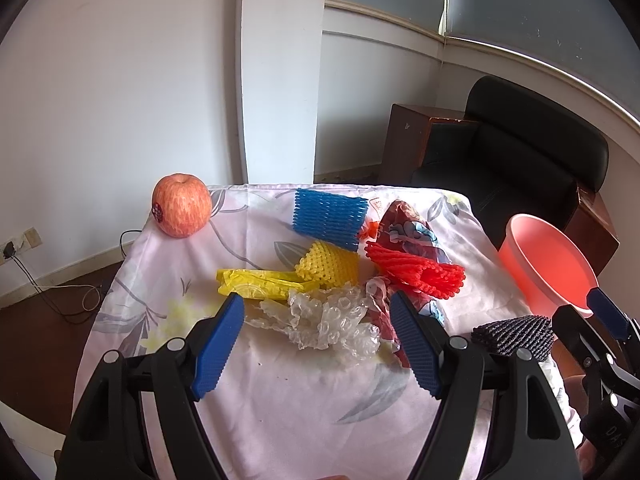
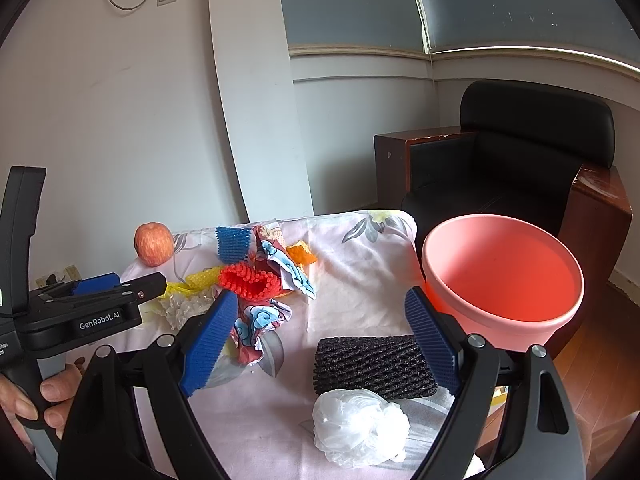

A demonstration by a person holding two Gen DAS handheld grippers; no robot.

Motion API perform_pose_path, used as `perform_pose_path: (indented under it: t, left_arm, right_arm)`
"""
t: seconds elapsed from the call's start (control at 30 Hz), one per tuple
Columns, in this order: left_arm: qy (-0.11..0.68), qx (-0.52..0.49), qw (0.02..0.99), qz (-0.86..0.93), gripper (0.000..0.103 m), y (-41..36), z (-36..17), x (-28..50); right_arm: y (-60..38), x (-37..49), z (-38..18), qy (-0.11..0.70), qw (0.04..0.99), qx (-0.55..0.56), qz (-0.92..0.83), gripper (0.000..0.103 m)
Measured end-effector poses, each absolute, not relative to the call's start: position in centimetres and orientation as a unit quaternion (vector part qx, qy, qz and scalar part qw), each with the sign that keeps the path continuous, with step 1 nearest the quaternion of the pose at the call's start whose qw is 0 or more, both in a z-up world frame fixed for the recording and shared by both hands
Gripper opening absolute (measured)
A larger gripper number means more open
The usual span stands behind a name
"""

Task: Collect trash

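**Trash pile on cloth-covered table: handling notes, both tongs empty**

Layout. Table under a pale floral cloth (image 1: 280, 400). Pink plastic bucket (image 2: 504, 280) stands off the table's right edge, empty as far as its inside shows. Trash lies in two groups:
- Right, near the bucket: black foam mesh sleeve (image 2: 374, 364) lying flat, with a crumpled white plastic bag (image 2: 360, 428) touching its near side.
- Centre-left pile: clear bubble wrap (image 1: 324, 320), yellow plastic bag (image 1: 256, 282), yellow foam mesh sleeve (image 1: 328, 266), red foam mesh sleeve (image 1: 416, 272) lying over a crumpled printed wrapper (image 1: 408, 232), blue foam mesh sleeve (image 1: 330, 216) at the back.
- Red apple with a sticker (image 1: 182, 206) at the far left corner; judged not trash, leave it.

Handling (judgement). All items look very light and soft. The foam sleeves should compress under the pads and spring back, so pinch across the short width near the middle. Bags and bubble wrap are slippery film: take a bunched fold, not a flat face. Nothing fragile. Overlapping pieces may drag their neighbours along.

Tongs.
- Left gripper (image 1: 318, 344): fingers spread wide, holding nothing, hovering over the bubble wrap, which lies between the pads; contact not evident.
- Right gripper (image 2: 320, 344): fingers spread wide, holding nothing; black sleeve sits between them, close to the right pad, contact uncertain.
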State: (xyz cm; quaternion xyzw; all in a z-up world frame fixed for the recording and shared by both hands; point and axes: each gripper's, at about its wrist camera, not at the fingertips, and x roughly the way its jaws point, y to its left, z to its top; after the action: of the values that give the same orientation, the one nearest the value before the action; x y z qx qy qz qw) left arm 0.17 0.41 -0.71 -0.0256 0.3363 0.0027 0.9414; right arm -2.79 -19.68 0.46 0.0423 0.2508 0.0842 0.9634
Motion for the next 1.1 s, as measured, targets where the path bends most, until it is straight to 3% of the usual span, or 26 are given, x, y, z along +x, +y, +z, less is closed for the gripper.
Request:
perform_pose_path:
  t: [0.87,1.1]
  left_arm:
    - [0.326,-0.022,0.944,-0.050,0.074,1.9,-0.8,-0.3]
    - [0.335,-0.017,0.939,-0.077,0.061,2.4,-2.0,-1.0]
  right_arm:
    - [-24.5,-4.0,1.7,0.260,0.961,0.073,0.068,0.086]
    - [-26.1,-4.4,0.9,0.281,0.953,0.091,0.070,0.077]
